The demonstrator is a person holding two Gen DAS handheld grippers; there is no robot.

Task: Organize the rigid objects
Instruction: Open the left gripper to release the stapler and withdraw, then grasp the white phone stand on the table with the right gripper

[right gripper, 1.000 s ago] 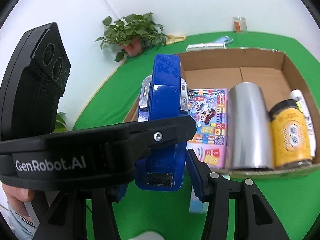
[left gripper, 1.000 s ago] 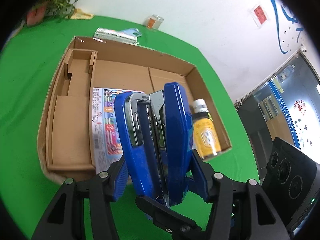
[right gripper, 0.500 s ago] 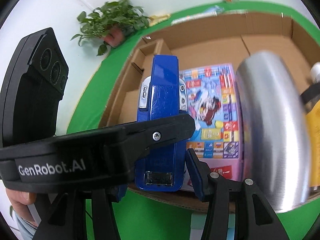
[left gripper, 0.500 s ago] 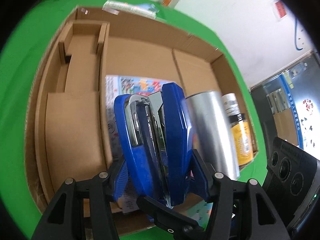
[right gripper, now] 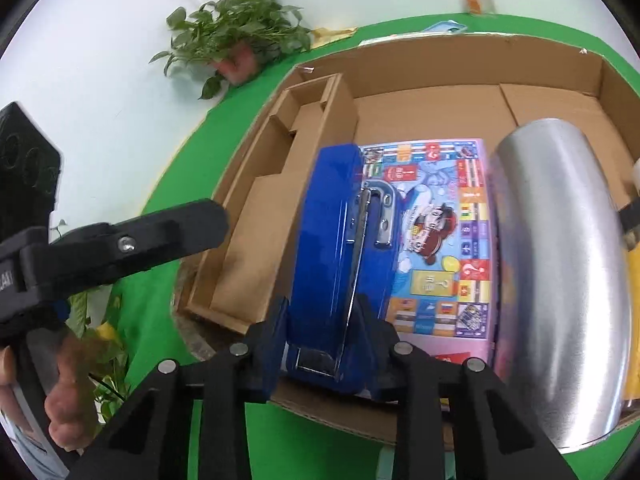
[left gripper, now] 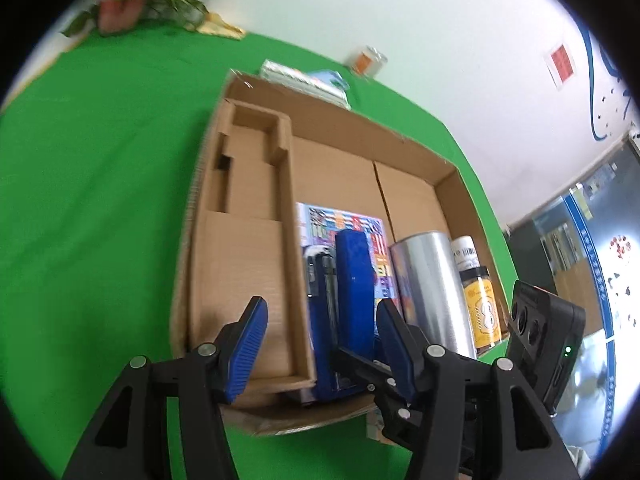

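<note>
Now | one stapler (right gripper: pixel 340 264) | right gripper (right gripper: pixel 324 344) clamped | left gripper (left gripper: pixel 320 344) spread

Hardly any legible text; mostly blurred print.
Colourful game box (right gripper: pixel 436 240): white "?" marks on red/yellow squares, small flag tiles, rest too small to read. Left tongs' black body (right gripper: pixel 8 280) at frame edge: white letters "AI", rest cut off. White bottle (left gripper: pixel 464 252) and yellow jar (left gripper: pixel 484 312) labels, plus red wall sign (left gripper: pixel 562 60): print unreadable.
</note>
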